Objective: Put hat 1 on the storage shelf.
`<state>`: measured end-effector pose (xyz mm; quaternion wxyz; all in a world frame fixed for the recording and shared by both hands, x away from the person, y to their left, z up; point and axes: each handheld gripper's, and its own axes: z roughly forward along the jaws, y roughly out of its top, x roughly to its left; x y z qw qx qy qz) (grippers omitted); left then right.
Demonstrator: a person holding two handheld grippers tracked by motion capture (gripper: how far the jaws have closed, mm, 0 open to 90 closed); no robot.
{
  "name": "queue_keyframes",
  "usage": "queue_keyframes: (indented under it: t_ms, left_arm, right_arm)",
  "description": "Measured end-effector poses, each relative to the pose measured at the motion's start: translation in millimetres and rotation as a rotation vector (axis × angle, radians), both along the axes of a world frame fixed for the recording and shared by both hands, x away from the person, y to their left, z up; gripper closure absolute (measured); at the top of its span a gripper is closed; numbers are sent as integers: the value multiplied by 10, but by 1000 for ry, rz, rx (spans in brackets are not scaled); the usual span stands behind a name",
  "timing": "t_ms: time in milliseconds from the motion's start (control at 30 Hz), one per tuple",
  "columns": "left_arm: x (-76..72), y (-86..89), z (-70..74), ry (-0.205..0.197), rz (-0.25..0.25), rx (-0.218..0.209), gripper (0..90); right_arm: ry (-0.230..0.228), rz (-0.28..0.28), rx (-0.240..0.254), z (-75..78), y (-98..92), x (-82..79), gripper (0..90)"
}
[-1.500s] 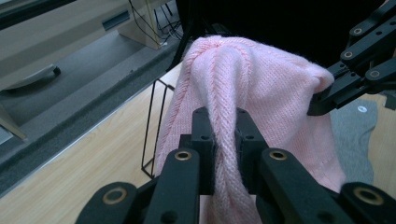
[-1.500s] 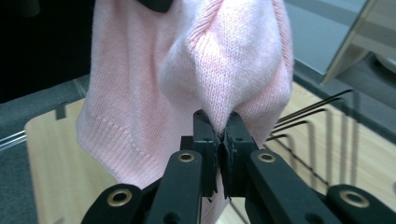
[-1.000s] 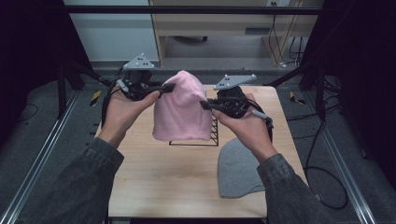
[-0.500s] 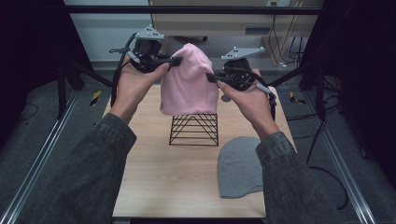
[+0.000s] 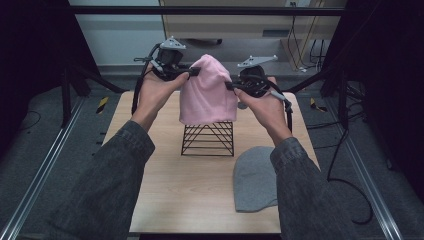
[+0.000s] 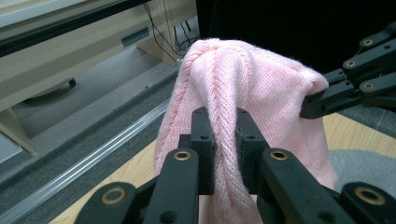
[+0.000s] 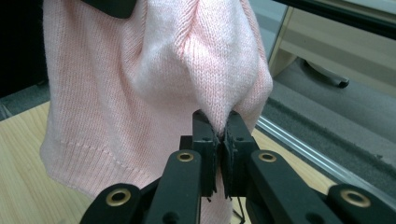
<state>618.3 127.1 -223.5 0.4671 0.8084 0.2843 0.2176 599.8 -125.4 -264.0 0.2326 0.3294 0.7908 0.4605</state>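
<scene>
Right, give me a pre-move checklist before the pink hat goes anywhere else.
1. Left gripper clamped on pink hat: ok, a fold of knit sits between its jaws.
2. Right gripper clamped on the hat: ok, jaws pinch the fabric.
3. Hat lifted clear of wire rack: cannot tell; the hem hangs at the rack's top.
4. Grey hat out of the way: ok, flat on the table near the rack.
5. Hat evenly held: ok, gripped at both sides.

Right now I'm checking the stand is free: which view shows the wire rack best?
The high view: the wire rack stands whole under the lifted pink hat. Both gripper views give the hat instead, hiding the rack.
</scene>
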Motion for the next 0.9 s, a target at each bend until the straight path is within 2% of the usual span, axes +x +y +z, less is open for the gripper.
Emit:
queue_keyframes:
  t_ms: [133,300,467,533,667,767,900]
  left_arm:
    - [26,-43,-90,0,-10,8,805]
    - [81,-58,-164,-23,-20,5,801]
    - [126,-61,-138,-57,-25,-5,798]
    - [142,-50,-129,-68,-24,5,798]
    - [172,-22,-166,-63,-28,3,797]
    - [145,3,-218,-44,-31,-4,798]
    - [35,18,-261,-59,-42,18,797]
  right_arm:
    - [13,-6,0,-68,-42,5,858]
    - [16,-22,-10,-140,-59,14,857]
    - [4,-45,-6,-122,-69,44,857]
    - [2,-44,-1,-114,-67,48,857]
    - [1,-33,-5,-151,-30,39,856]
    - [5,-25,-7,-185,-11,30,856]
    - [4,-9,-4,-259,-22,-20,856]
